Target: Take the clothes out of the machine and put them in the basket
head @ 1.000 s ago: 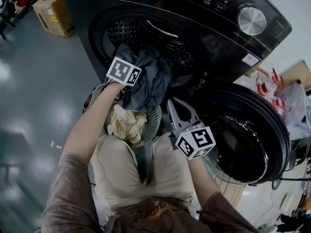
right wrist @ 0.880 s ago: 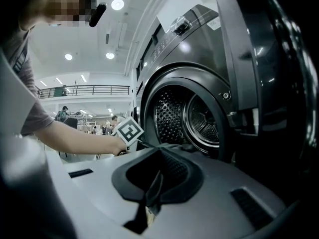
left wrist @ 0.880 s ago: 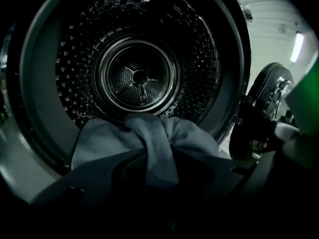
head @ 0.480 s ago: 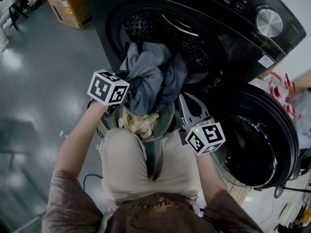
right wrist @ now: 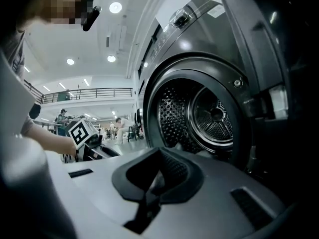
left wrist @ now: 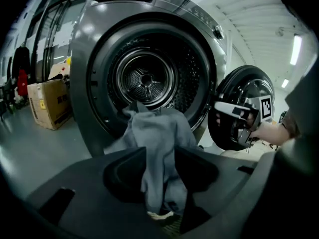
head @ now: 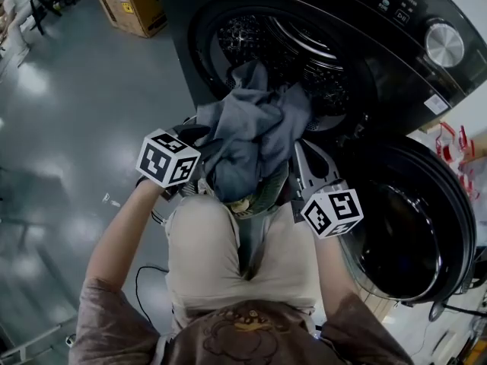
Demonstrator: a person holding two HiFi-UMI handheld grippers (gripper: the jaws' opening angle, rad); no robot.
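Head view: one dark front-loading washing machine [head: 380,21] stands on the grey floor [head: 68,150] with its round door [head: 411,226] swung open to the right. One crumpled blue-grey garment [head: 255,139] spills from the drum [head: 304,52] down onto one round grey-green plastic basket [head: 266,196] just below the opening. The left tongs [head: 199,175] sit at the garment's left edge. The right tongs [head: 303,154] hang at its right, just beside the basket rim. One brown cardboard box [head: 133,2] stands well apart at the upper left.

Left gripper view: the garment hangs down through the gap of the left tongs, whose jaws have just been opening and stand spread, with no pinch showing. Under it peeks one cream cloth [left wrist: 160,214].

Right gripper view: the right tongs are pressed together with nothing between them, pointing level at the perforated drum; the garment is out of sight.
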